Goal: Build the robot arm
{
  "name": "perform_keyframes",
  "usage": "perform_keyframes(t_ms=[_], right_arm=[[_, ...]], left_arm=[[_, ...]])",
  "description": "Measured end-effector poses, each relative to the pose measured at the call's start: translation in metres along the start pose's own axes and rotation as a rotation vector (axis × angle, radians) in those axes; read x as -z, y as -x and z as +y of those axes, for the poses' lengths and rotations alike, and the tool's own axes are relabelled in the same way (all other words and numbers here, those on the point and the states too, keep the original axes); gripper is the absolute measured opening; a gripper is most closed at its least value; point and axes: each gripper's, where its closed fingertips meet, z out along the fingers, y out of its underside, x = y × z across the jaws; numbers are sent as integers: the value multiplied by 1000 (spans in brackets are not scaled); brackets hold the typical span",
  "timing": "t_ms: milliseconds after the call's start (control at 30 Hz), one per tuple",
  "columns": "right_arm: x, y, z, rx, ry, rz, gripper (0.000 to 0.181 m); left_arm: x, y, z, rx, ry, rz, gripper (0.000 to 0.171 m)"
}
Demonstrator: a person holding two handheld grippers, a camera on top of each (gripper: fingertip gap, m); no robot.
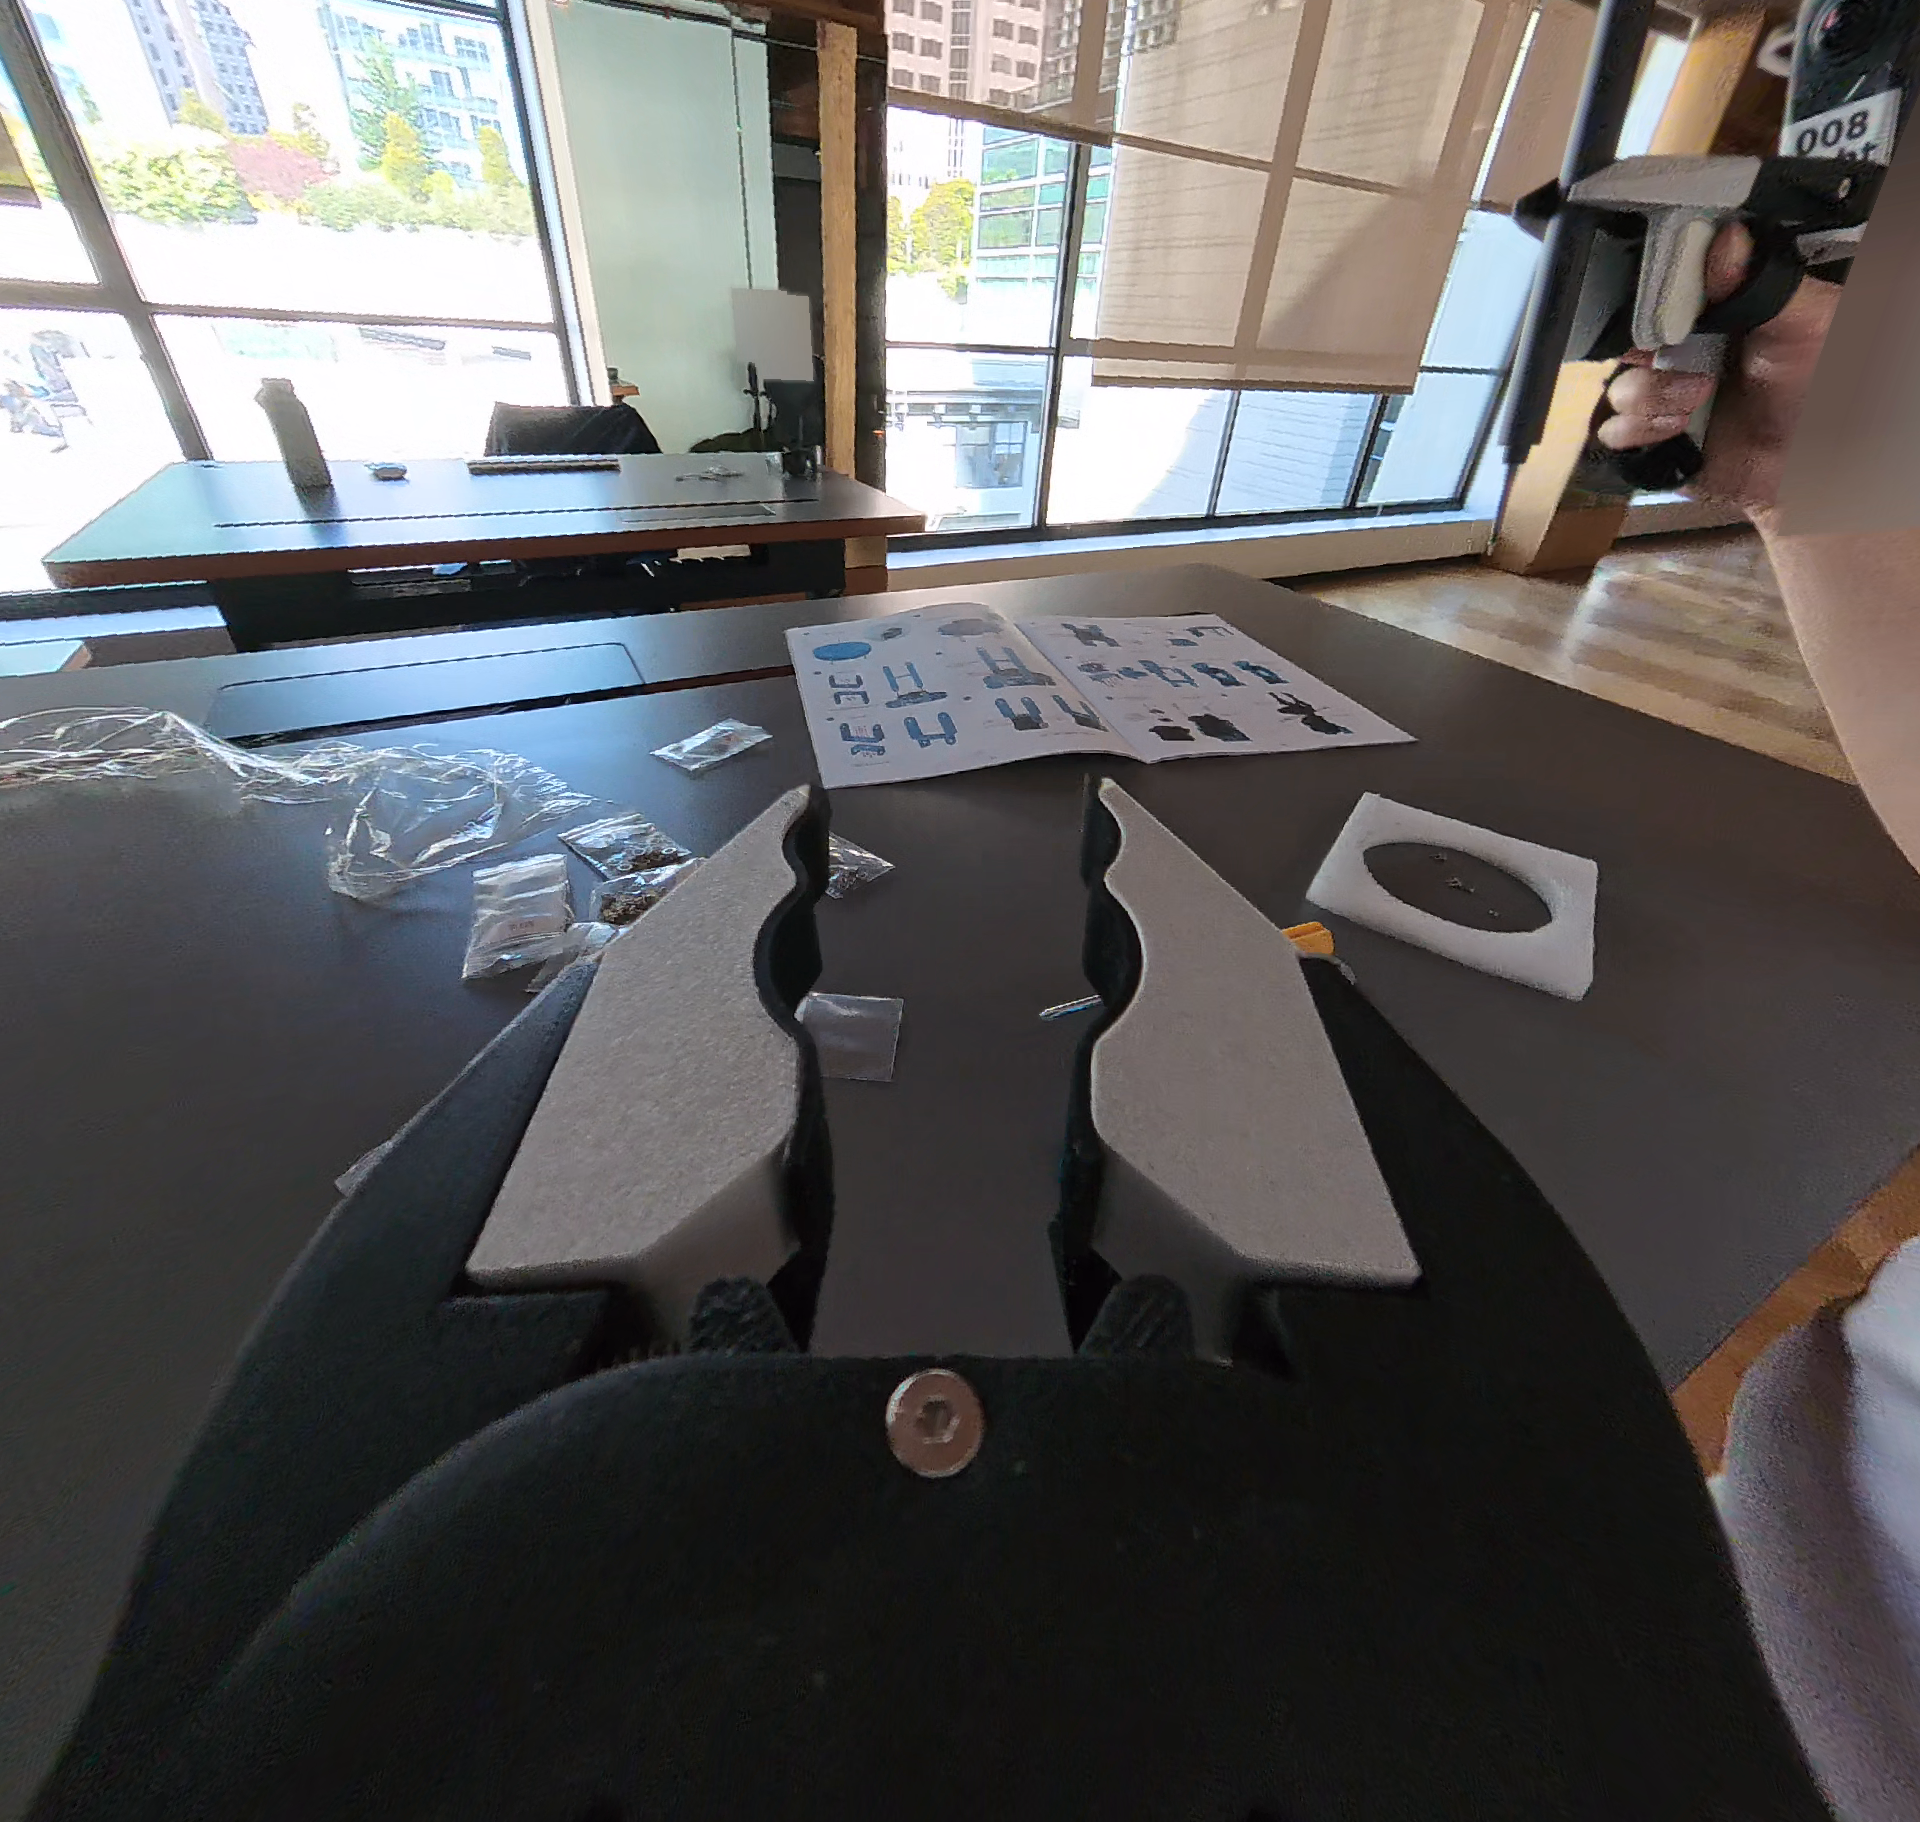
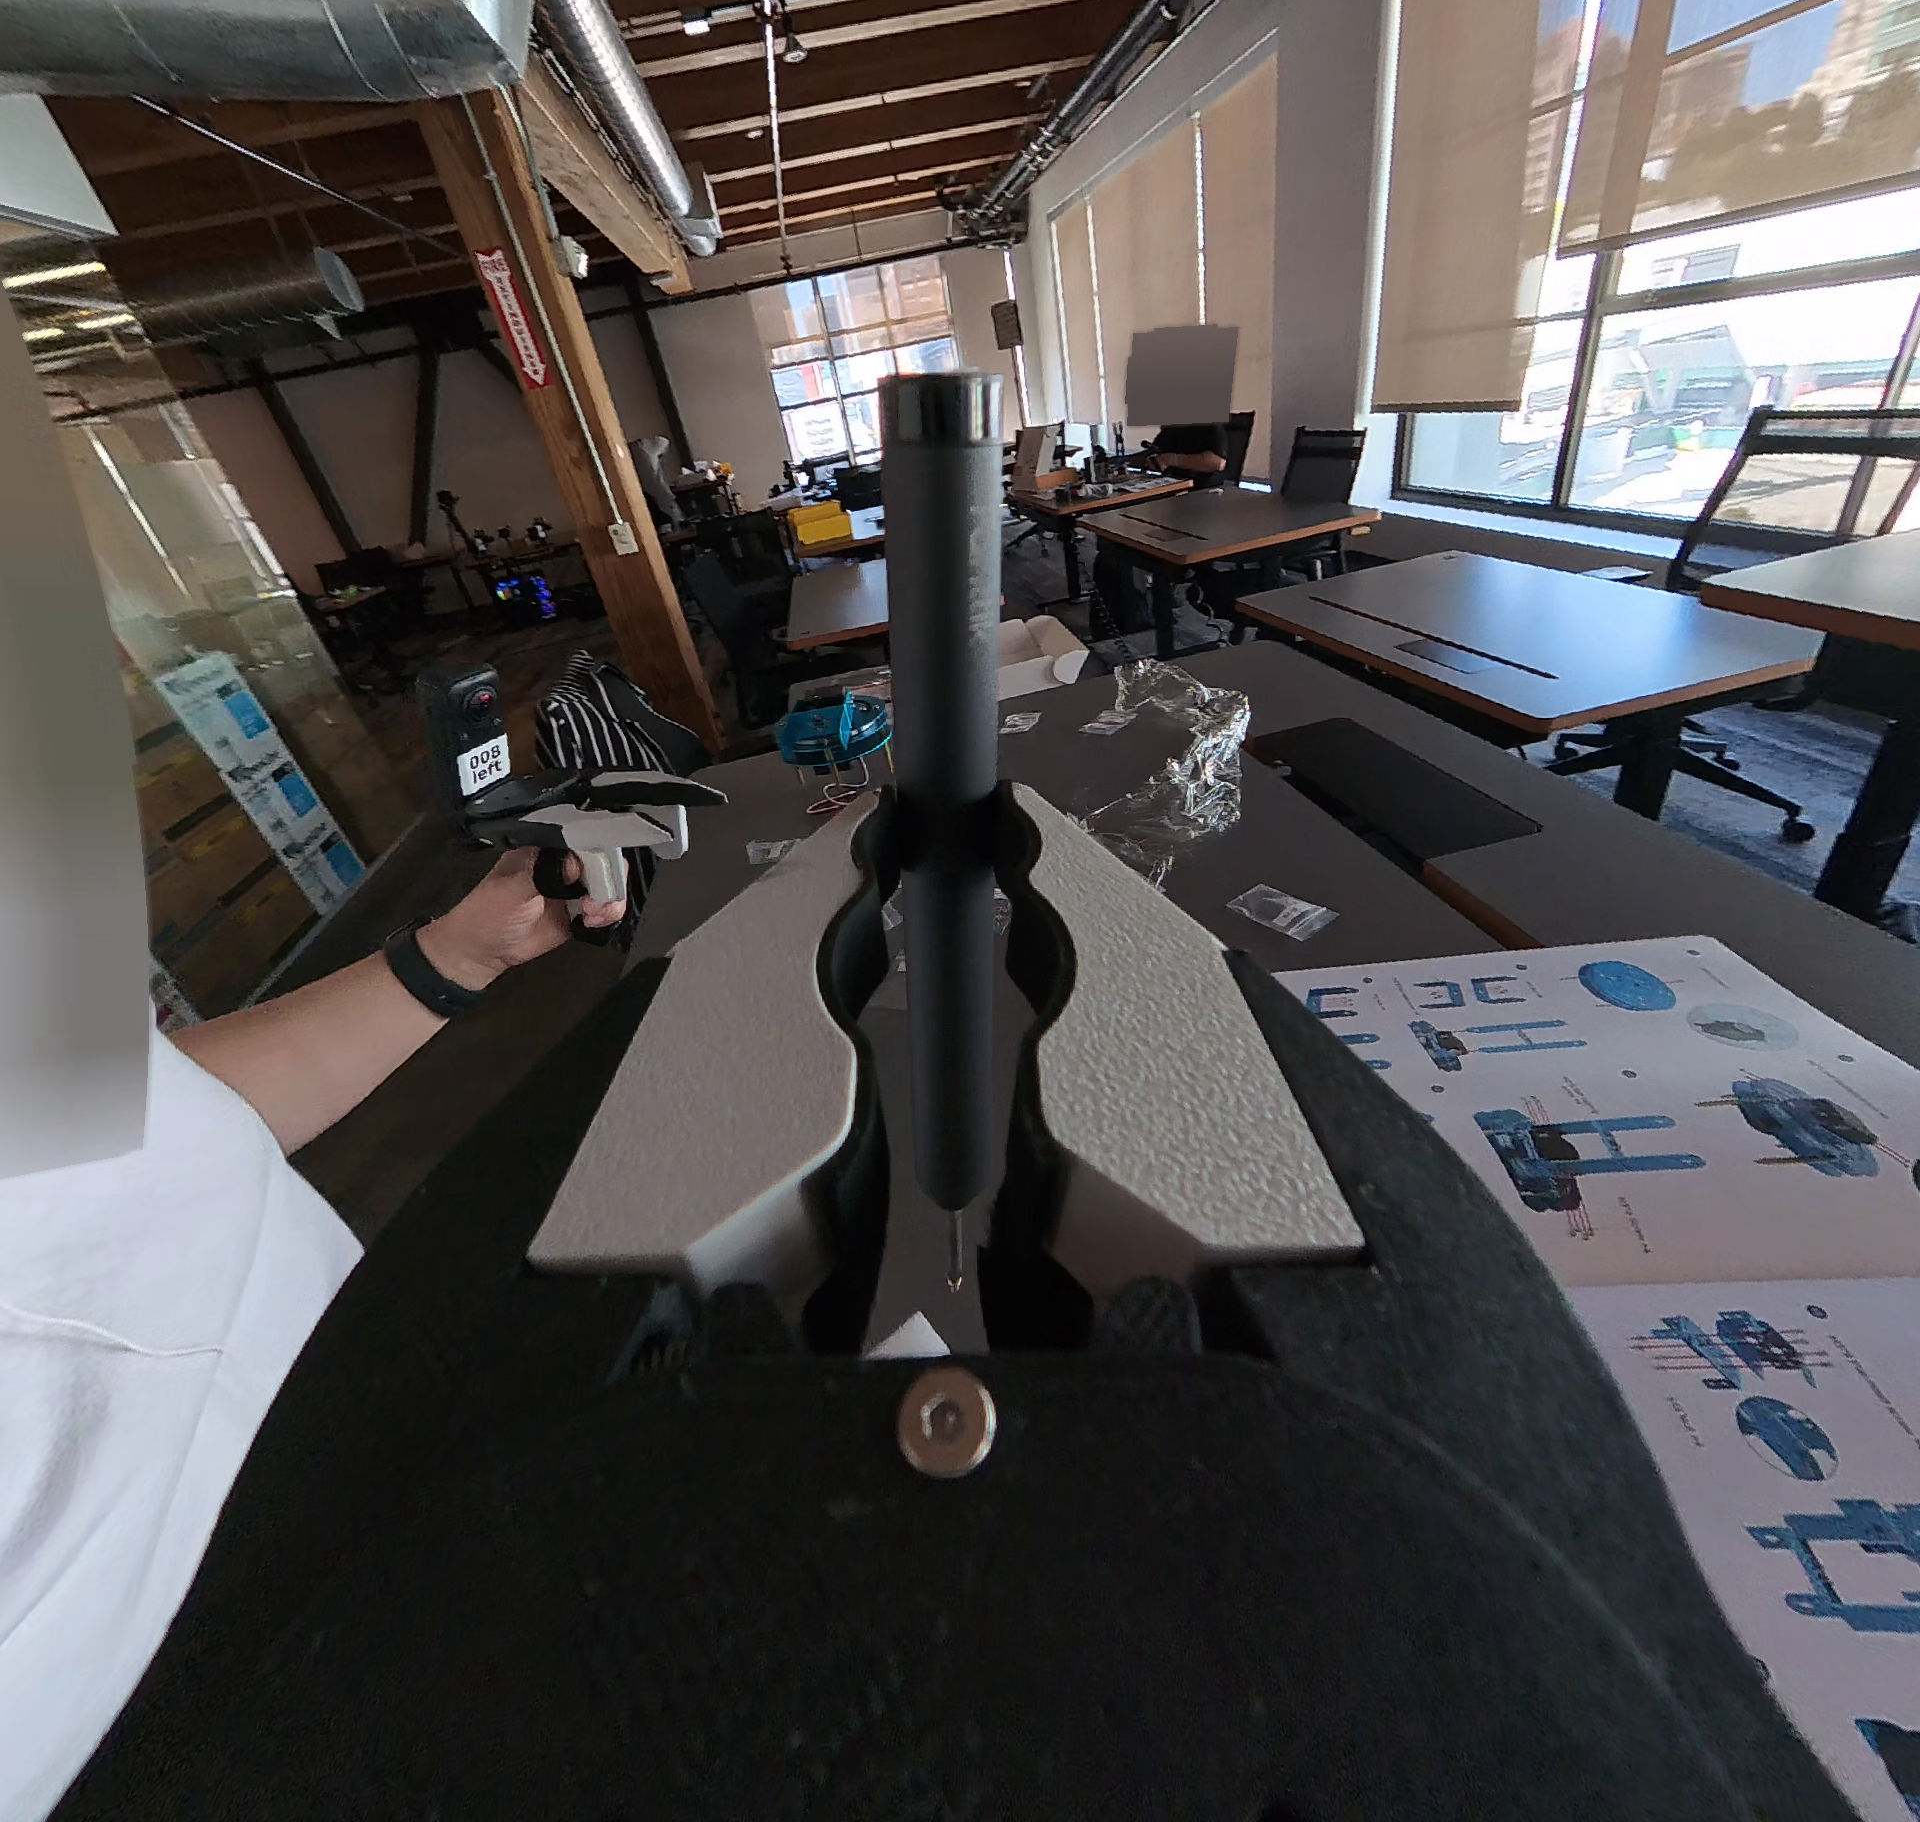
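My left gripper (image 1: 954,801) is open and empty, low over a dark table (image 1: 260,993). A small clear bag (image 1: 857,1034) and a small metal pin (image 1: 1065,1009) lie on the table between its fingers. My right gripper (image 2: 943,816) is shut on a dark grey pen-shaped screwdriver (image 2: 940,629), held upright with its bit end toward the camera. In the left wrist view the right gripper (image 1: 1558,198) is raised at the upper right with the screwdriver (image 1: 1595,110) pointing down. The left gripper (image 2: 691,811) also shows at the left of the right wrist view.
An open instruction booklet (image 1: 1081,692) lies ahead, also in the right wrist view (image 2: 1662,1149). A white foam square holding a metal disc (image 1: 1455,889) sits right. Several small parts bags (image 1: 520,910) and crumpled plastic wrap (image 1: 395,796) lie left. A blue round assembly (image 2: 836,728) stands farther off. Spacing between my two grippers at the tips: around 35 cm.
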Motion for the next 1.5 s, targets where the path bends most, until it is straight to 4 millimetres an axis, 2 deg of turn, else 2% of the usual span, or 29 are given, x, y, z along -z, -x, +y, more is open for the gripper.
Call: perform_keyframes(t_ms=[200, 500, 733, 867, 967, 1133, 1500], right_arm=[[-7, 9, 4, 30, -6, 59, 17], [-21, -8, -5, 14, -39, 99, 17], [-41, -7, -8, 48, -29, 91, 17], [-47, -6, -11, 73, -30, 96, 17], [-51, -6, -7, 74, -16, 97, 17], [-50, -9, 3, 68, 14, 109, 17], [-41, -2, -7, 85, -8, 93, 17]], left_arm=[[-24, 14, 23, -24, -1, 61, 55], [-39, 34, 57, 19, 26, 53, 57], [-38, 32, 50, -10, -37, 53, 54], [-33, 37, 43, 10, -94, 32, 56], [-36, 38, 44, 31, -83, 44, 56], [-39, 35, 46, 16, -67, 55, 56], [-41, 42, 45, 28, -74, 25, 57]])
